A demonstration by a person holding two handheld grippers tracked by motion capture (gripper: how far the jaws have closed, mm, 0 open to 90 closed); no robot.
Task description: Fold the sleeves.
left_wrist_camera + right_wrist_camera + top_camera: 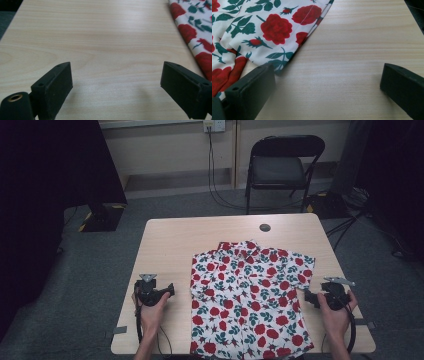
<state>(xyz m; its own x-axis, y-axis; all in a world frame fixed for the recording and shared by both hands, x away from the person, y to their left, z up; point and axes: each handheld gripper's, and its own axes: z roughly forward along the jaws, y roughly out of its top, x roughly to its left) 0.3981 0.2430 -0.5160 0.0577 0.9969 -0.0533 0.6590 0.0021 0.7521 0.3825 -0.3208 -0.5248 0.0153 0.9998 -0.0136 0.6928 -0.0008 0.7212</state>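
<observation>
The shirt (pixel 248 297) looks light, limp and prone to bunching, best pinched at a sleeve hem, while both grippers, left (pixel 171 290) and right (pixel 306 296), gape empty.

Pale wood table (pixel 165 245), round grommet (pixel 265 227) near far edge. Black folding chair (pixel 279 167) behind, on grey carpet (pixel 100 255). Cables (pixel 215 180) hang from wall socket (pixel 214 125).

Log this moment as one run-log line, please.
shirt: spread flat on table | left gripper: open, beside shirt, holding nothing | right gripper: open, at sleeve edge, holding nothing
</observation>
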